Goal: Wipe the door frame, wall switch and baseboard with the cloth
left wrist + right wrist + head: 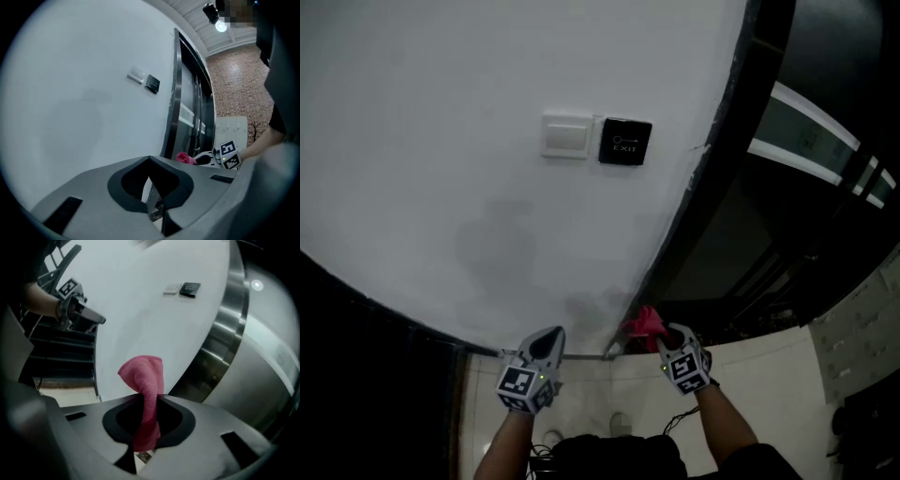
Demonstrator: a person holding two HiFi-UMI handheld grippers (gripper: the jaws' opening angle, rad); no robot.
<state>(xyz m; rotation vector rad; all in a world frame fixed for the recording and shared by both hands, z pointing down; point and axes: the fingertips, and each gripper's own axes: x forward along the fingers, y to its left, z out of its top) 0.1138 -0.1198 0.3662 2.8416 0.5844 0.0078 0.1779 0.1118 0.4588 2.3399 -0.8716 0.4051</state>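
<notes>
On the white wall, a white wall switch [567,136] sits beside a black exit button [625,142]. The dark metal door frame [712,159] runs down the wall's right edge to the floor. My right gripper [659,330] is low down at the foot of that frame, shut on a pink cloth [642,322] that stands up out of its jaws [143,380]. My left gripper [547,343] is shut with nothing in it, close to the wall's bottom strip, the baseboard [581,356]. The left gripper view also shows the switch [137,75] and the frame [171,103].
Dark stairs [356,375] lie left of the wall. A pale tiled floor [769,375] is under the grippers. Behind the frame stands a dark glass door with white stripes [806,131]. A brick wall [234,79] shows far off.
</notes>
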